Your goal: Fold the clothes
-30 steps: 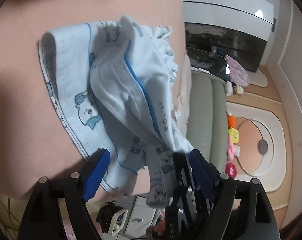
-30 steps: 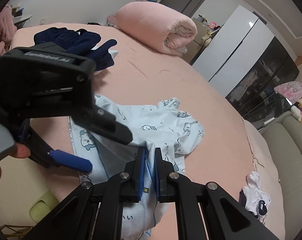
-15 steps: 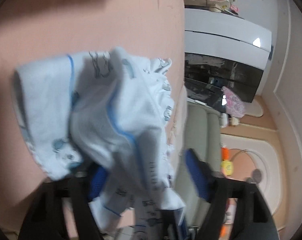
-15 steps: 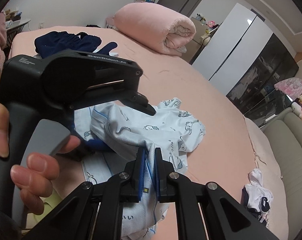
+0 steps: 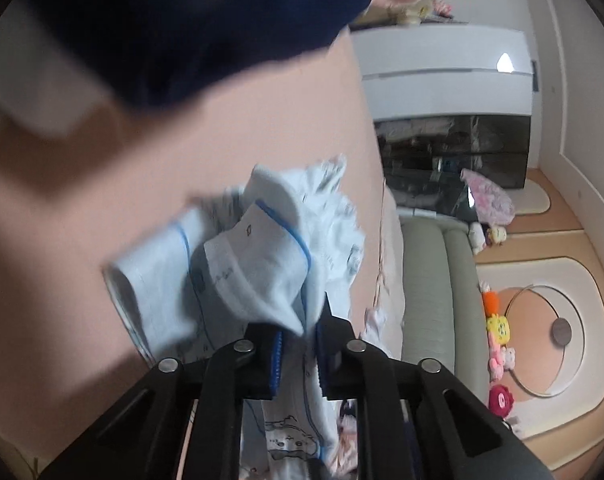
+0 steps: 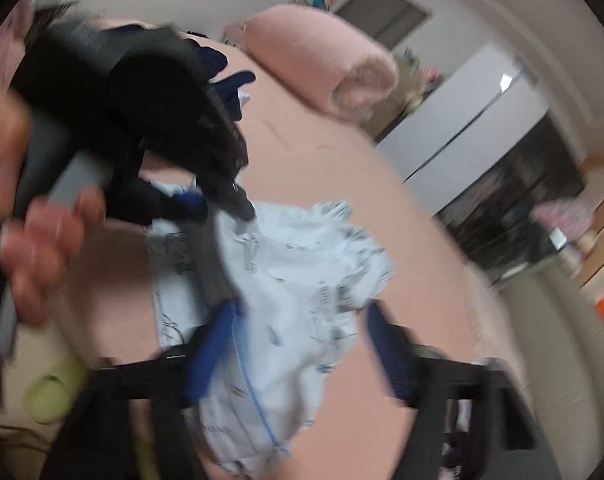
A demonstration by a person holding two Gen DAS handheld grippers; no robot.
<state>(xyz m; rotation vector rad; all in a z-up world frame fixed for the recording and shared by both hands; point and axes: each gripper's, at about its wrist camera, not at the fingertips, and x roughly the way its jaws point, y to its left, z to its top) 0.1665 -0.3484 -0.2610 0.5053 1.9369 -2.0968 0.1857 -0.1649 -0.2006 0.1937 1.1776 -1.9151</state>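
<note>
The pink bed (image 6: 334, 184) holds a light blue printed baby garment (image 6: 302, 264) lying crumpled just ahead of the right fingers, a dark blue piece of clothing (image 6: 225, 84) far beyond them to the left, and a big rolled pink blanket (image 6: 326, 60) farthest off.

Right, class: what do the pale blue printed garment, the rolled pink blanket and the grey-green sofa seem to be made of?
Pale blue printed garment: thin, matte knit, probably cotton; it bunches softly and has a ribbed cuff. Rolled pink blanket: fluffy fleece or plush, with a fuzzy edge, though blurred. Grey-green sofa: smooth, slightly shiny, perhaps leather or imitation leather.
</note>
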